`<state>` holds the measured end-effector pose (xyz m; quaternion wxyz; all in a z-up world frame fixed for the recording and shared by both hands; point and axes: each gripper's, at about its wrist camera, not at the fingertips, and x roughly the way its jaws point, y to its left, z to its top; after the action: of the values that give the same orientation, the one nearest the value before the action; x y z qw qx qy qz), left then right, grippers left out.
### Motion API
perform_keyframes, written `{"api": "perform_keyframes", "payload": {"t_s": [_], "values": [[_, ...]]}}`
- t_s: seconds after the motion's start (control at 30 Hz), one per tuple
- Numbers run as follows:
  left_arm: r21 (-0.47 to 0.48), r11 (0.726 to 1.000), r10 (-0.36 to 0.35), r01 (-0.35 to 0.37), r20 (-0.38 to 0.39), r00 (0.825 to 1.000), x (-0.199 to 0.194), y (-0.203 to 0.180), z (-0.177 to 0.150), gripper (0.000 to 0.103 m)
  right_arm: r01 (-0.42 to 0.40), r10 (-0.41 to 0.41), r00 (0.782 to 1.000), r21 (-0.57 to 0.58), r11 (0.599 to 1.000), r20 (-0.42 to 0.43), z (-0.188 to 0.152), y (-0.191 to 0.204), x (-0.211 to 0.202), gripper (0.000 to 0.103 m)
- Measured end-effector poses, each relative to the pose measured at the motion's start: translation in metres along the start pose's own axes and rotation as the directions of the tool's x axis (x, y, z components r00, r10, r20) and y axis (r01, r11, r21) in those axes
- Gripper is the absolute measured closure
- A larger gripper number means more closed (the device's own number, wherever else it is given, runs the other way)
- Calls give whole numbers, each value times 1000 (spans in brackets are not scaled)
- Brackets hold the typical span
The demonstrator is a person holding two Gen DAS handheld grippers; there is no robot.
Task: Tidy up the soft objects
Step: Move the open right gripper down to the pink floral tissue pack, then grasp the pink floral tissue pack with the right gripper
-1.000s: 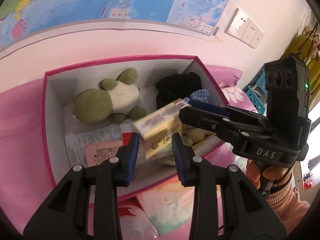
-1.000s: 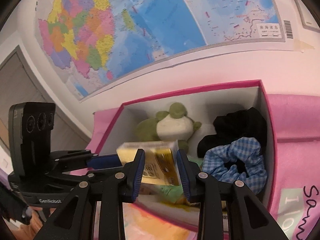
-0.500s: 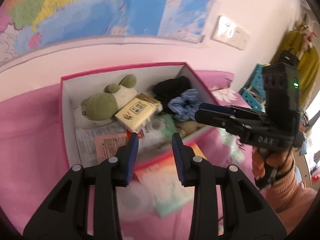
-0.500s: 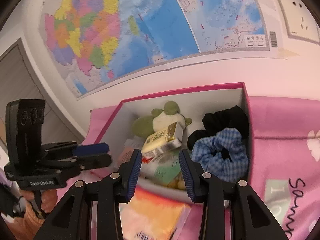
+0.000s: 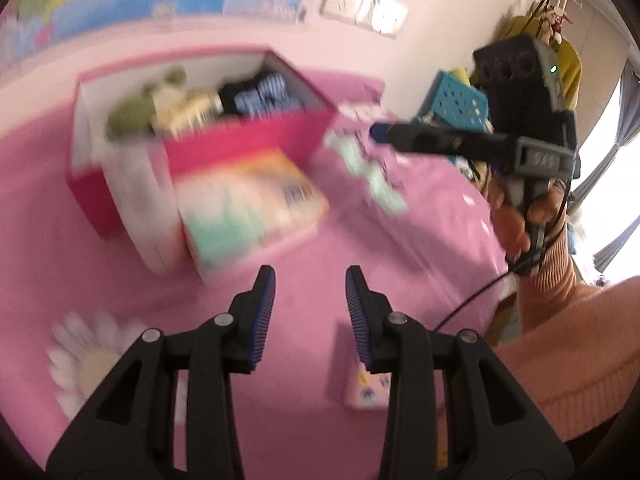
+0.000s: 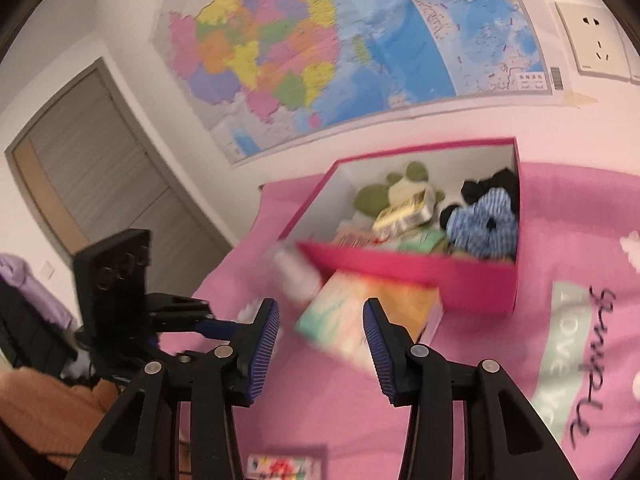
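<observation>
A pink box (image 6: 424,276) (image 5: 240,140) on the pink blanket holds a green plush toy (image 6: 372,200), a yellow tissue pack (image 6: 404,212), a blue checked scrunchie (image 6: 484,224) and a black soft item (image 6: 484,186). A pastel tissue pack (image 6: 360,316) (image 5: 248,204) and a white bottle (image 6: 296,276) lie in front of the box. My left gripper (image 5: 310,304) is open and empty, back from the box. My right gripper (image 6: 320,328) is open and empty, also pulled back; it shows in the left wrist view (image 5: 380,132).
A map (image 6: 320,48) and wall sockets (image 6: 592,44) are on the wall behind the box. A door (image 6: 92,176) stands at left. A blue crate (image 5: 456,104) sits at the blanket's far right. A small pink card (image 5: 368,394) lies near the front edge.
The yellow tissue pack was let go into the box. Both grippers have since pulled back and away from the box, open and empty.
</observation>
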<state>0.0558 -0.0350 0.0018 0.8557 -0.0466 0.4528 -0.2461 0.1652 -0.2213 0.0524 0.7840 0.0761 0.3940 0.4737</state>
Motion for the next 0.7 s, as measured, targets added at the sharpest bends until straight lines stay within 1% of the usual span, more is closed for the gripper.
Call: {"api": "perform_keyframes", "payload": {"t_s": [0.07, 0.17, 0.23, 0.3, 0.33, 0.4, 0.47, 0.5, 0.57, 0.6, 0.7], "values": [[-21, 1000, -20, 19, -31, 999, 6, -2, -16, 65, 23, -23, 999, -11, 1000, -32, -15, 5, -6, 58], [-54, 997, -61, 57, -78, 995, 15, -4, -35, 65, 38, -37, 996, 4, 999, -83, -36, 4, -7, 58], [-74, 994, -89, 80, -119, 989, 23, -6, -47, 65, 45, -43, 991, 14, 999, -130, -52, 3, -3, 58], [-70, 995, -82, 72, -146, 986, 25, -10, -56, 65, 44, -37, 981, 28, 999, -192, -71, 2, 6, 58], [-75, 994, -92, 81, -155, 984, 25, -11, -60, 65, 40, -32, 975, 32, 999, -219, -78, 2, 10, 58], [-105, 987, -137, 120, -173, 975, 27, -11, -68, 65, 34, -23, 962, 35, 999, -271, -91, 3, 19, 58], [-111, 986, -144, 124, -195, 970, 30, -14, -75, 65, 27, -18, 949, 26, 999, -315, -101, 6, 30, 58], [-116, 985, -148, 126, -207, 967, 32, -16, -78, 65, 23, -13, 945, 27, 999, -326, -105, 7, 32, 58], [-143, 977, -187, 157, -228, 956, 38, -18, -83, 65, 0, 13, 938, 38, 999, -346, -113, 8, 37, 58], [-147, 976, -194, 162, -237, 952, 41, -18, -83, 65, 0, 13, 934, 36, 999, -356, -116, 9, 41, 58], [-161, 970, -220, 184, -244, 944, 49, -22, -84, 65, -5, 24, 931, 52, 999, -363, -121, 7, 45, 59]]}}
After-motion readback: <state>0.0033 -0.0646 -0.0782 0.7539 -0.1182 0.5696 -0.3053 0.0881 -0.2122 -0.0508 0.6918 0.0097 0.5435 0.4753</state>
